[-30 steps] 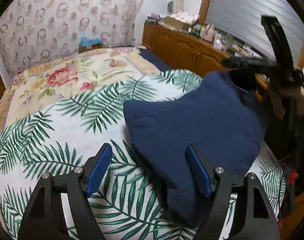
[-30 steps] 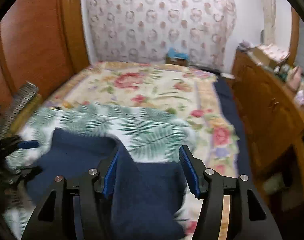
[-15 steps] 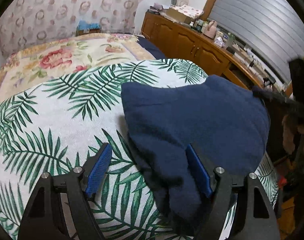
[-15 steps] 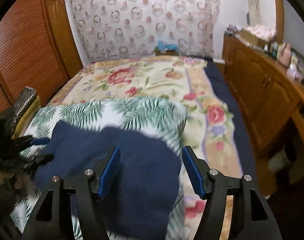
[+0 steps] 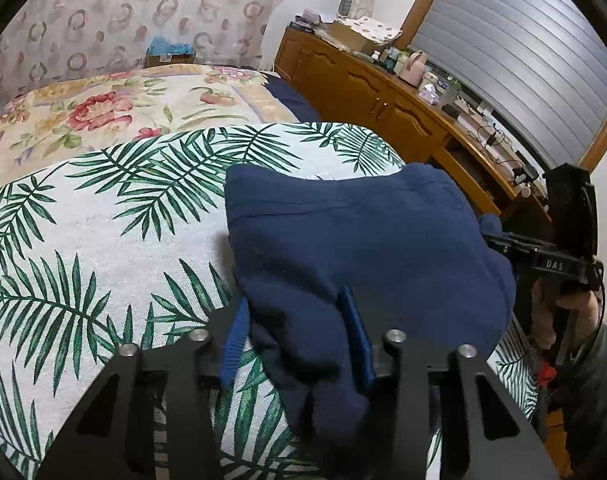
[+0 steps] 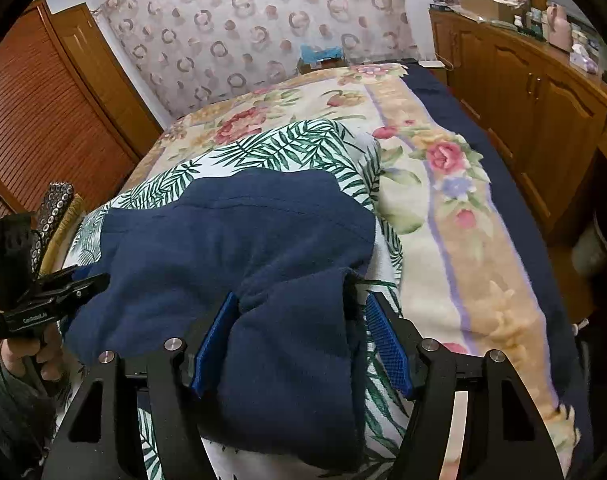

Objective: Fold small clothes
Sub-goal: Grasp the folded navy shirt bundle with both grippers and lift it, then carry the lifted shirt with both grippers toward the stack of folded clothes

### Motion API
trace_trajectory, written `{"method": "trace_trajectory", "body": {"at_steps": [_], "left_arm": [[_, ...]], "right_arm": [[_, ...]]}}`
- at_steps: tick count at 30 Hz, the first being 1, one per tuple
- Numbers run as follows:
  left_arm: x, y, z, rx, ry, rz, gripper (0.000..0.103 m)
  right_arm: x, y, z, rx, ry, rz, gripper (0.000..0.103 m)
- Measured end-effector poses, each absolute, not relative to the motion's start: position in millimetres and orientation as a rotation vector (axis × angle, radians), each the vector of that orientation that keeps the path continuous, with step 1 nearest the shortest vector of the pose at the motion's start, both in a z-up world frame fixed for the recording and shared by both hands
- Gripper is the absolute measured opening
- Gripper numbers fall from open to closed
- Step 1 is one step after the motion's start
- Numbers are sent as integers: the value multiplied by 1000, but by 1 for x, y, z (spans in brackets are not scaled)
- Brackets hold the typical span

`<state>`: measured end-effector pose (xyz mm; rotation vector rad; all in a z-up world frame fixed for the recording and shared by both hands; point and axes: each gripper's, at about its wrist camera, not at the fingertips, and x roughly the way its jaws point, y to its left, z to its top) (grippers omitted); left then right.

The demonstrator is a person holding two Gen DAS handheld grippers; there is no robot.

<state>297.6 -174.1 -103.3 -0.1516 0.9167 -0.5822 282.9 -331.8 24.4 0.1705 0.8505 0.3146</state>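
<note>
Since a second ago, our left gripper [image 5: 295,344] is narrowing its jaws from wide apart and is closing on a lobe of the navy garment [image 5: 363,248], which is lying on the palm-leaf cloth [image 5: 103,220] spread over the bed [image 5: 103,100]. In the left wrist view, cloth is bunching between the blue pads [image 5: 233,348] and both are pressing into it, so we are judging this a pinch on the near left corner, though the jaws are not yet settled. Across the garment, the right gripper is showing at the far edge, carried by a hand [image 5: 559,312].

In the right wrist view, our right gripper [image 6: 299,344] is sitting lower over the garment [image 6: 231,240] than before. Its jaws are standing apart astride the near right lobe; the left pad [image 6: 213,344] is touching fabric, while the right one is clear, with the leaf cloth showing in the gap.

We are judging the step as taking hold of the near edge for a fold. Next, the right jaws need closing on their lobe, then both corners need lifting together and carrying toward the far hem.
</note>
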Motion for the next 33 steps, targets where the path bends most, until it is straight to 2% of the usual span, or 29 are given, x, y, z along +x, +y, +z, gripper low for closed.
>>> {"method": "trace_trajectory", "body": {"at_steps": [3,6,7,8,10,11,13,16,18,25,33], "left_arm": [[295,-176,-101,-151,908,-606,18],[289,-176,-91,-147,867,-627,14],[287,-176,-88,-152,855,-635,14],[286,-175,-85,-156,848,-641,13],[282,-174,-81,-162,832,-651,12],[280,-174,-79,-160,825,-652,12],[278,-176,-77,-160,815,-657,11],[271,-175,-69,-165,775,-662,10],[264,-174,-61,-161,745,-668,10],[240,-163,-33,-163,651,-678,10],[211,-112,1,-191,531,-617,10]], "right_arm": [[286,-333,19,182,855,332,69],[286,-332,17,176,856,343,68],[287,-331,16,173,857,355,64],[288,-330,15,176,865,366,63],[289,-328,15,174,871,396,50],[289,-327,14,173,875,412,48],[288,-323,17,143,867,431,36],[286,-320,20,99,858,429,22],[282,-319,26,70,835,413,17],[258,-309,44,17,729,387,13],[245,-272,73,-56,631,445,13]]}}
